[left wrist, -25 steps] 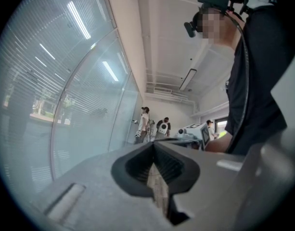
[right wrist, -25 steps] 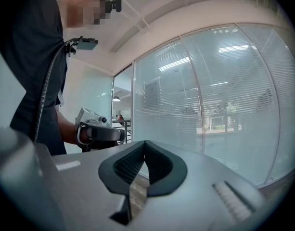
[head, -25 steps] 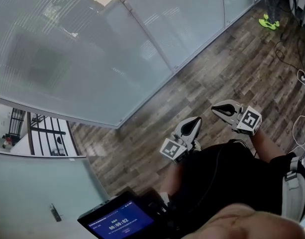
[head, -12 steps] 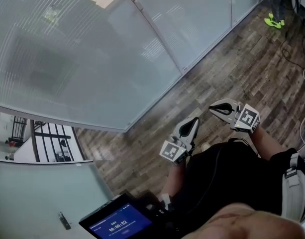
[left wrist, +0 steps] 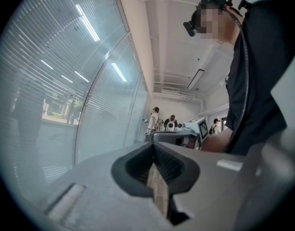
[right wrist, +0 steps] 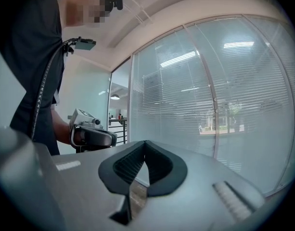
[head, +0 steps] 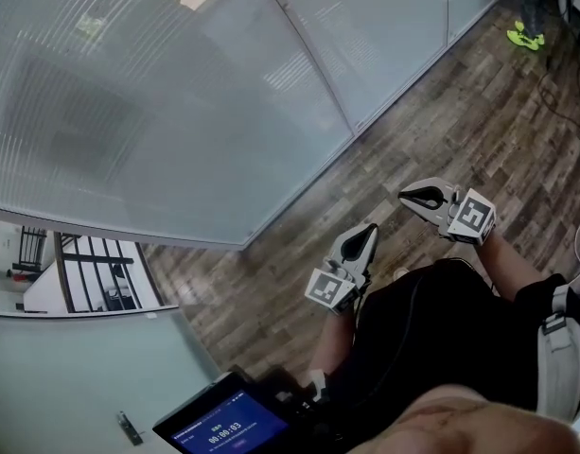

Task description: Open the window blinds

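**A:** How are the hands held?

**B:** Both are low in front of the waist with the elbows bent. The left gripper [head: 365, 235] and right gripper [head: 413, 197] lie level over the floor [head: 441, 130], side by side but apart. Their tips point towards the glass [head: 384, 26], and the marker cubes sit at the back by the wrists.

**A:** And the jaws?

**B:** Both pairs are together with nothing between them. In the left gripper view the tips of the left gripper [left wrist: 154, 150] meet. It is the same for the right gripper [right wrist: 145, 148] in its own view (only floor shows through the slot behind the pads).

**A:** Where are the blinds?

**B:** The blinds [head: 129, 93] hang behind the glass, slats down across the panes, well apart from both grippers. They fill the left side of the left gripper view [left wrist: 56, 81] and the right side of the other view [right wrist: 243, 105].

**A:** What has changed over the last second?

**B:** The pose has hardly changed, and the jaws were together then as well. The room has slid across the head view, though: the post [head: 308, 55] between the panes and the green shoes [head: 524, 36] now sit further right. The right gripper also sits slightly lower in the frame.
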